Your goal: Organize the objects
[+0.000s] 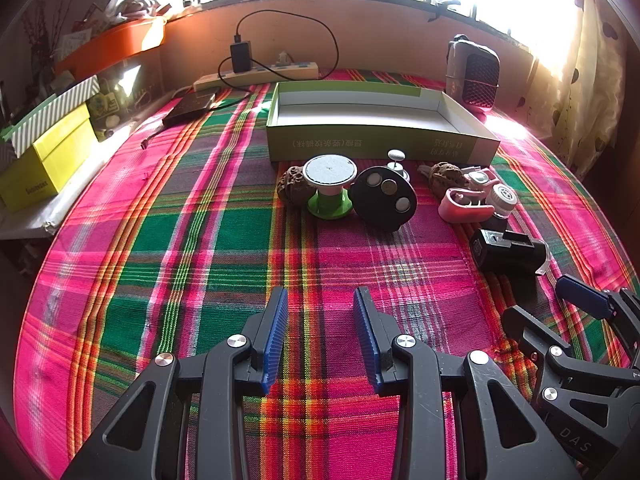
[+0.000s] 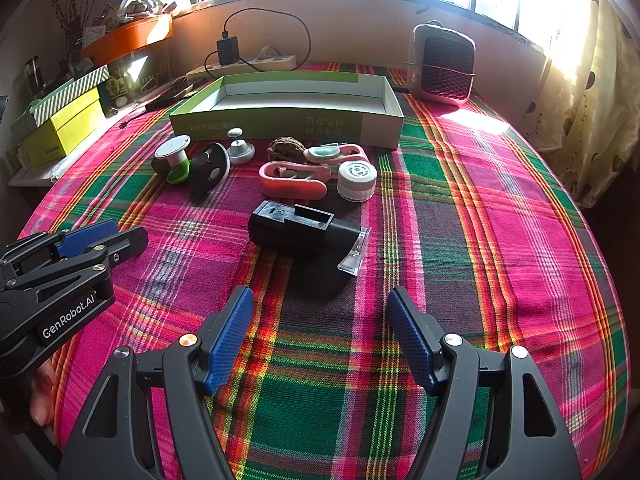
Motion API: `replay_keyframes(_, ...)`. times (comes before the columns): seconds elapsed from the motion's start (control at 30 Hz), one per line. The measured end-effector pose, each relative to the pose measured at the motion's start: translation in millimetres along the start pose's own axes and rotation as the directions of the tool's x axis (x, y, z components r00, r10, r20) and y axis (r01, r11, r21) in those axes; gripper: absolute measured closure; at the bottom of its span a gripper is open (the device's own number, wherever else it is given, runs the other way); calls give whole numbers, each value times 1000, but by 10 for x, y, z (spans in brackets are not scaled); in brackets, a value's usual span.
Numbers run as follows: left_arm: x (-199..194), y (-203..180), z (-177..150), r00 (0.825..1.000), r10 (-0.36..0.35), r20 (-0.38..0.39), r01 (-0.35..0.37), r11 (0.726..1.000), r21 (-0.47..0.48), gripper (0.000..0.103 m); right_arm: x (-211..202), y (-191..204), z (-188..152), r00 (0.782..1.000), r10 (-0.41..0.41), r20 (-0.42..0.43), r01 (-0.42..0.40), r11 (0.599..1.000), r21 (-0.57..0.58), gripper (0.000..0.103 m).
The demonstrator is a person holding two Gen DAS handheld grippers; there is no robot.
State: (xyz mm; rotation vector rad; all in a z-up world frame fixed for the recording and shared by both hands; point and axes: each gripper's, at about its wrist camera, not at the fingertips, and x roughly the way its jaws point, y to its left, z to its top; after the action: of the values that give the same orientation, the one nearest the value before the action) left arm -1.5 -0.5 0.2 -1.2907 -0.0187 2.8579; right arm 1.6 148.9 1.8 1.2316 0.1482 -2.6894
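Observation:
An empty green box [image 1: 376, 136] [image 2: 280, 124] lies open at the back of the plaid cloth. In front of it sit a green-and-white spool [image 1: 330, 186] [image 2: 176, 158], a black disc [image 1: 384, 198] [image 2: 208, 172], a small white knob [image 1: 397, 162] [image 2: 240, 146], walnuts [image 1: 444, 174] [image 2: 286, 148], pink clips [image 1: 464, 202] [image 2: 292, 180], a white jar [image 1: 502, 200] [image 2: 357, 180] and a black block [image 1: 508, 250] [image 2: 300, 230]. My left gripper [image 1: 320, 332] is open and empty, short of the spool. My right gripper [image 2: 320, 336] is open and empty, just short of the black block.
A power strip with charger [image 1: 256, 72] and a small heater [image 1: 474, 70] [image 2: 442, 64] stand at the back wall. Yellow and striped boxes [image 1: 48, 148] [image 2: 60, 124] sit on a ledge at left. A dark flat device [image 1: 192, 106] lies back left. A curtain [image 2: 580, 100] hangs right.

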Motion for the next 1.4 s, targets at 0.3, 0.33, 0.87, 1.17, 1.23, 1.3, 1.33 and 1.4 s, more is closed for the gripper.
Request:
replay_keyframes(0.3,0,-1,0,1000,0,0,0,1000,0,71,4,0,-3,1000,0,0,0,1000,0,33)
replay_keyframes(0.33,0,0,-1,1000,0,0,0,1000,0,71,4,0,-3,1000,0,0,0,1000,0,33)
replay_keyframes(0.87,0,-2,-1,1000,1,0,-1,1000,1,71,-5,-8,-10,1000,6,-2,-6,1000,-6,33)
replay_keyframes(1.17,0,-1,-1,1000,1,0,-1,1000,1,71,9,22,6,1000,12,-6,-12,1000,-16,33)
replay_keyframes(1.23,-4,0,-5,1000,-4,-1,4,1000,10,71,11,22,24,1000,21,-15,-22,999,-34,33)
replay_keyframes(1.3,-4,12,-6,1000,-16,-3,16,1000,22,71,2,15,34,999,27,-20,-28,997,-66,33)
replay_keyframes(1.33,-16,30,8,1000,-25,-4,25,999,27,71,-4,-7,42,999,30,-20,-31,997,-76,33)
replay_keyframes(1.4,-25,51,4,999,-33,-5,34,999,38,71,-26,-73,68,999,45,-14,-46,996,-79,33)
